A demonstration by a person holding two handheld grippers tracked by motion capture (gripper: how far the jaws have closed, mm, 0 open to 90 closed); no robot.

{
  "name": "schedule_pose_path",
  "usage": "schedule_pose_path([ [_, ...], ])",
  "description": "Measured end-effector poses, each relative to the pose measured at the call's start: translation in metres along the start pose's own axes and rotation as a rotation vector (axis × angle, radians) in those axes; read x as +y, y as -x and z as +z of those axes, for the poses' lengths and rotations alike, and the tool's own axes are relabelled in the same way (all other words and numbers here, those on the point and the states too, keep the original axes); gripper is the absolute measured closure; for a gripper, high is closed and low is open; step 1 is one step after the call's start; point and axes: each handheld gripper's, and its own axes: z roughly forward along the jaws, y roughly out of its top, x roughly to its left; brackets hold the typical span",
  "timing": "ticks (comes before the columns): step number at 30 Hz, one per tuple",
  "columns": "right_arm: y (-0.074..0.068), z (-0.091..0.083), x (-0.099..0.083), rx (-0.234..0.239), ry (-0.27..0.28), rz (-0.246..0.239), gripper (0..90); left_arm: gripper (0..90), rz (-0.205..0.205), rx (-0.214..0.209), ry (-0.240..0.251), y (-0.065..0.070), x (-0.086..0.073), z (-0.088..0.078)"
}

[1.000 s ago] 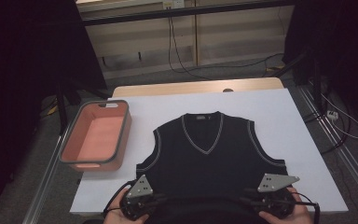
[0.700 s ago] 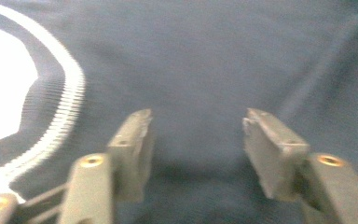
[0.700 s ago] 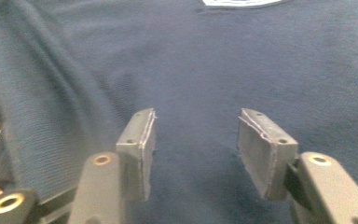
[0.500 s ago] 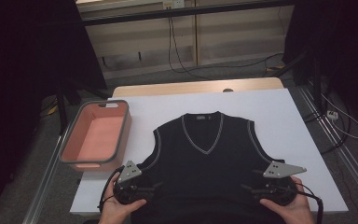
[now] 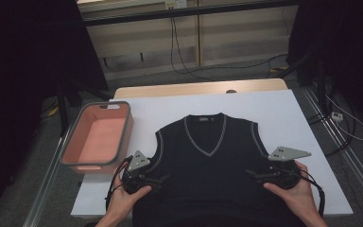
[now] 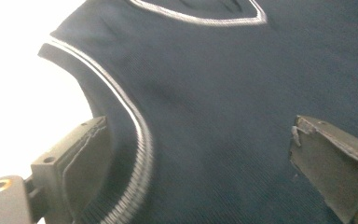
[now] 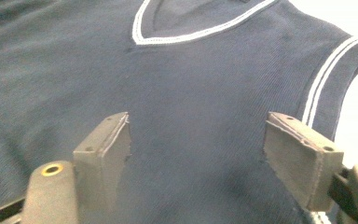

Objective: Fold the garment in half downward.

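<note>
**Vest flat on bench; both tongs released**

The dark vest [image 5: 208, 165] lies spread flat on the white bench [image 5: 274, 106]. Left tongs [image 5: 163, 180] and right tongs [image 5: 250, 174] have just been opening; jaws stand wide, gripping nothing. For a clean fold, pinch the side edges evenly, level with each other, without bunching.

Hand-held gripper [image 7: 196, 161], just opening, spread above navy vest [image 7: 205, 79].
</note>
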Motion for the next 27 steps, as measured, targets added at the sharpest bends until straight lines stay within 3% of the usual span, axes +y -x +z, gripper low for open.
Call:
schedule_pose_path([
  [2,0.003,0.003,0.008,0.008,0.006,-0.004,24.5,8.5,-0.019,-0.014,0.021,-0.004,0.005,0.001],
  [5,0.009,0.005,0.020,-0.004,0.004,-0.011,24.4,8.7,-0.010,0.019,0.051,-0.008,0.013,0.004],
  [8,0.017,0.006,0.031,-0.019,0.027,-0.006,24.5,9.6,-0.013,0.014,0.036,-0.014,0.019,0.012],
  [12,0.033,0.012,0.039,-0.023,0.010,0.018,23.4,11.9,-0.022,0.015,0.035,-0.021,0.027,0.022],
  [15,0.045,0.020,0.043,-0.052,0.006,0.031,23.6,12.0,-0.025,0.015,0.026,-0.028,0.035,0.029],
  [17,0.054,0.025,0.046,-0.066,-0.009,0.045,23.5,11.6,-0.051,0.028,0.064,-0.034,0.039,0.034],
  [20,0.064,0.035,0.052,-0.081,-0.009,0.061,25.7,10.9,-0.040,0.064,0.069,-0.041,0.046,0.043],
  [23,0.072,0.043,0.060,-0.091,-0.010,0.062,27.2,11.0,-0.047,0.064,0.066,-0.046,0.053,0.050],
  [27,0.080,0.053,0.075,-0.098,-0.018,0.054,29.0,11.6,-0.002,0.080,0.064,-0.049,0.061,0.057],
])
